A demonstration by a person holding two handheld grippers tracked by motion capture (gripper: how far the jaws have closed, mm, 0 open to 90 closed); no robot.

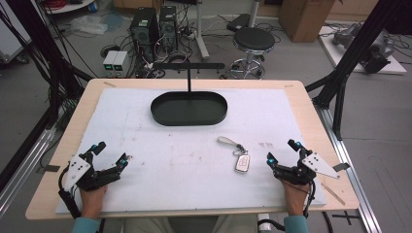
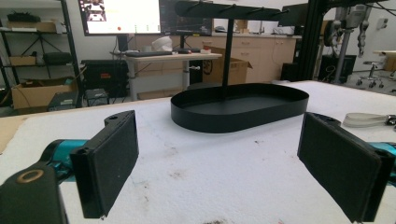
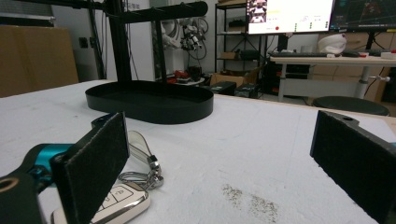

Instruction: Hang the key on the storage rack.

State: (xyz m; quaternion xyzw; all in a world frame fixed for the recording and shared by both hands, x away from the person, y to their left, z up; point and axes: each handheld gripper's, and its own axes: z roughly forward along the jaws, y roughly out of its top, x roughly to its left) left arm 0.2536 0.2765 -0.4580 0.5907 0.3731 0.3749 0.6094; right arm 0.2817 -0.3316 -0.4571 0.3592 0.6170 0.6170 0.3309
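You are resting both grippers wide open and empty on the mat; the right gripper (image 1: 282, 156) is sitting just beside the key fob (image 1: 242, 162), ready to take it. The left gripper (image 1: 112, 154) is waiting well apart, facing the tray (image 1: 189, 108); its hook bar suggests where the fob is going.

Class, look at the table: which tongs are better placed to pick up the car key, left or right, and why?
Right. The right tongs are open beside the car key, which lies just by one jaw. The left tongs are open far across the white mat.
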